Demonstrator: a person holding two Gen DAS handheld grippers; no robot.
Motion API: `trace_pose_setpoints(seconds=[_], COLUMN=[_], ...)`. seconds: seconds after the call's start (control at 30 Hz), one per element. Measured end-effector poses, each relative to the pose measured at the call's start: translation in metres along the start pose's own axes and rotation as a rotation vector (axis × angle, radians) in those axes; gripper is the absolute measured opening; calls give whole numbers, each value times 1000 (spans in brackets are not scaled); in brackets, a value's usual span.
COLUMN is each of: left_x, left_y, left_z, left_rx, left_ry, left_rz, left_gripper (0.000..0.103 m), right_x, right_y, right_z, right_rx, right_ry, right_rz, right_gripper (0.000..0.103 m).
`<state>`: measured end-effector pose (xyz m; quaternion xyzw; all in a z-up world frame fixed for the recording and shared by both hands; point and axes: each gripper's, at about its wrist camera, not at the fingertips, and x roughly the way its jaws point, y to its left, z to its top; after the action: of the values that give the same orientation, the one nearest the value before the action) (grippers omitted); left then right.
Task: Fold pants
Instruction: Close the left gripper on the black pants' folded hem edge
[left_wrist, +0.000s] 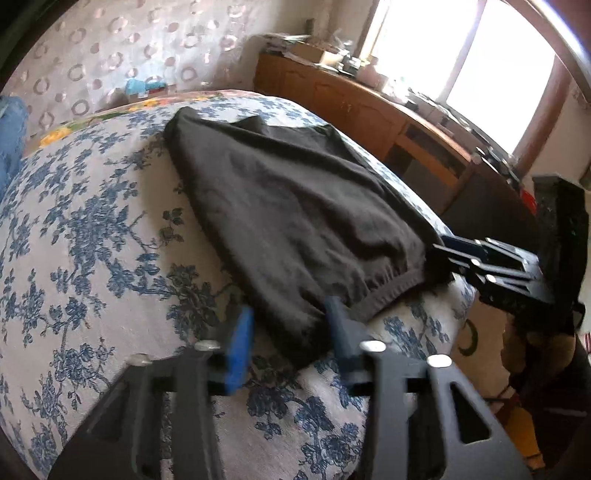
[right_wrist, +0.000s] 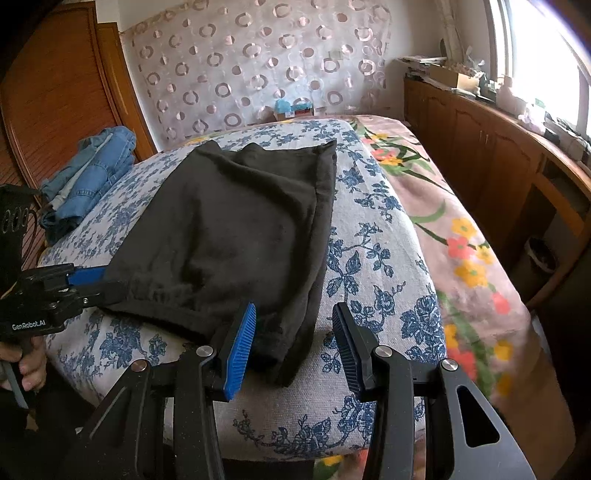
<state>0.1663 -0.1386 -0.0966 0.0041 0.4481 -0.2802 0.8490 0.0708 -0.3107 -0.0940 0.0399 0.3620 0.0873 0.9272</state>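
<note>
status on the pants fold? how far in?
Done: the black pants lie on the floral bed cover already doubled lengthwise, legs stacked. In hand: both open at the waistband end, the left hand-held gripper at one corner and the right hand-held gripper at the other; neither has closed on cloth. Left: grip the waistband and fold it over toward the leg hems.

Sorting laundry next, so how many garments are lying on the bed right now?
2. Black pants lie spread mid-bed on the floral cover; folded blue jeans sit at its far left edge. More may lie out of view.
</note>
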Motion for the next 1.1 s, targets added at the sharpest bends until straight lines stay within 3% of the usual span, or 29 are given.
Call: trace_pose_setpoints(seconds=[0.03, 0.1, 0.3, 0.63, 0.9, 1.1], left_x=[0, -5, -27, -7, -1, -2], left_y=[-1, -5, -8, 2, 6, 7], left_z=[0, -2, -2, -7, -6, -7], left_rx=[7, 24, 39, 2, -20, -42], left_ry=[2, -19, -84, -33, -26, -35], left_rz=[-12, -6, -18, -5, -11, -28], left_gripper=[12, 6, 5, 5, 6, 16], right_x=[0, 1, 1, 4, 10, 10], right_y=[0, -1, 0, 5, 13, 14], right_z=[-1, 0, 0, 1, 4, 2], right_rx=[0, 2, 6, -12, -79, -73], right_ry=[0, 2, 6, 16, 32, 19], right_rz=[2, 2, 2, 4, 26, 37], right_gripper=[45, 45, 45, 45, 18, 15])
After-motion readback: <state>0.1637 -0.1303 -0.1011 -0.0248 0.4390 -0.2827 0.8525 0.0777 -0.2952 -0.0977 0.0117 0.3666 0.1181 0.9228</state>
